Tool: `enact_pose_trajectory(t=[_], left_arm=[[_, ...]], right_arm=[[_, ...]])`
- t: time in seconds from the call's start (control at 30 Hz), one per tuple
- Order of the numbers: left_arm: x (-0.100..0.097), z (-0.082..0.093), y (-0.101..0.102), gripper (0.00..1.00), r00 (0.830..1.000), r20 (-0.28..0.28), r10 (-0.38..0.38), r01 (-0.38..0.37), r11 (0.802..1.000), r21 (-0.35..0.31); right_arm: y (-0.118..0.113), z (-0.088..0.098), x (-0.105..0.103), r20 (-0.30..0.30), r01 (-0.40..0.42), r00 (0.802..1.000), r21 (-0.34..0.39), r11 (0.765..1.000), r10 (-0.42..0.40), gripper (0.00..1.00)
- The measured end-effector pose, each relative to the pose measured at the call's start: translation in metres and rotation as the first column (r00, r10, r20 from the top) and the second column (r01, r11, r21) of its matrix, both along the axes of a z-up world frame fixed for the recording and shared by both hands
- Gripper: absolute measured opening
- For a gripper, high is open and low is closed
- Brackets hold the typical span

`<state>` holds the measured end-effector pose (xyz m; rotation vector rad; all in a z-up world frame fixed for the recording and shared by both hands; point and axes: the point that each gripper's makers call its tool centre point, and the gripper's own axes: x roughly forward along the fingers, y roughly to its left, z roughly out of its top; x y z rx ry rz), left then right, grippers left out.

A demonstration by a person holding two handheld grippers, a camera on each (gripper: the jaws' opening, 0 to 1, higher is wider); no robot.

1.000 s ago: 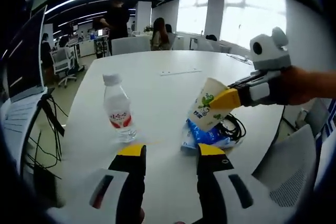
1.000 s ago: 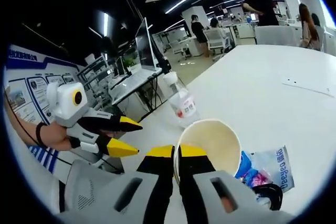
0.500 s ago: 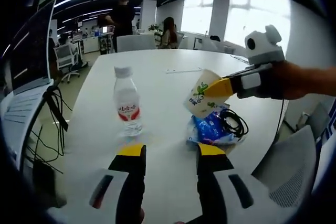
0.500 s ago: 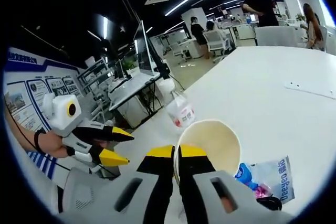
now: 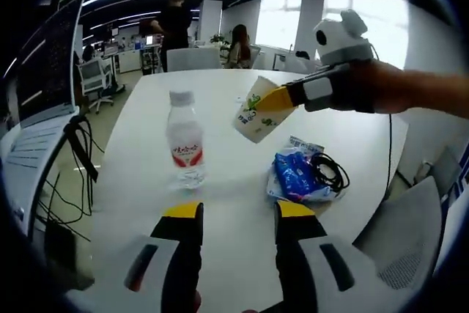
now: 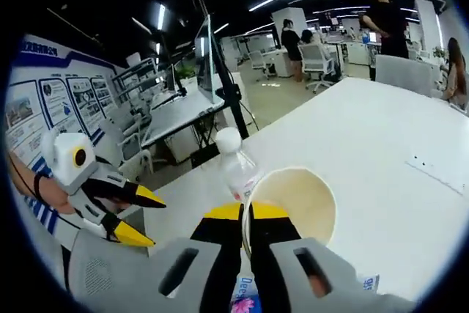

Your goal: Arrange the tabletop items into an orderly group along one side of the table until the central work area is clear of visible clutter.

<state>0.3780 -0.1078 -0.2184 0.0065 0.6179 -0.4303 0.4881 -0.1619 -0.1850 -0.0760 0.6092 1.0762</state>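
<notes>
Paper cup (image 5: 256, 110): pinched by its rim in my right gripper (image 6: 245, 214), jaws pressed onto the wall, carried tilted in the air above the table (image 5: 220, 203).

Water bottle (image 5: 185, 147): upright, ahead of my left gripper (image 5: 231, 214), whose jaws are spread and hold nothing.

Blue snack packet (image 5: 293, 176) with black cable (image 5: 331, 174) on it: ahead and right of my left jaws.

Step in hand, as I judge it: carrying the cup toward the bottle. Next: set it upright just beside the bottle, then release.
</notes>
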Motion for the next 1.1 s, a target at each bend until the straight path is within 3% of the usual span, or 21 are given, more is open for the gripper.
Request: enact_pose_trajectory(t=[0.3, 0.6, 0.67, 0.93, 1.1], left_arm=[[0.005, -0.001, 0.008, 0.40, 1.000, 0.004, 0.012, -0.012, 1.000, -0.004], [0.007, 0.000, 0.012, 0.42, 1.000, 0.004, 0.014, -0.014, 1.000, -0.008], [0.007, 0.000, 0.013, 0.42, 1.000, 0.004, 0.016, -0.016, 1.000, -0.011], [0.005, 0.004, 0.020, 0.41, 0.999, 0.012, 0.031, -0.031, 1.000, -0.003], [0.002, 0.002, 0.024, 0.41, 0.999, 0.004, 0.042, -0.042, 0.999, -0.003]], right_arm=[[0.015, -0.028, 0.014, 0.007, -0.043, 0.999, -0.102, 0.994, 0.044, 0.00], [0.023, -0.061, 0.013, 0.004, -0.103, 0.994, -0.212, 0.972, 0.106, 0.00], [0.024, -0.068, 0.013, 0.012, -0.122, 0.992, -0.247, 0.961, 0.129, 0.00], [0.020, -0.100, 0.009, 0.088, -0.208, 0.958, -0.442, 0.873, 0.273, 0.00], [0.028, -0.107, 0.009, 0.088, -0.209, 0.958, -0.442, 0.873, 0.274, 0.01]])
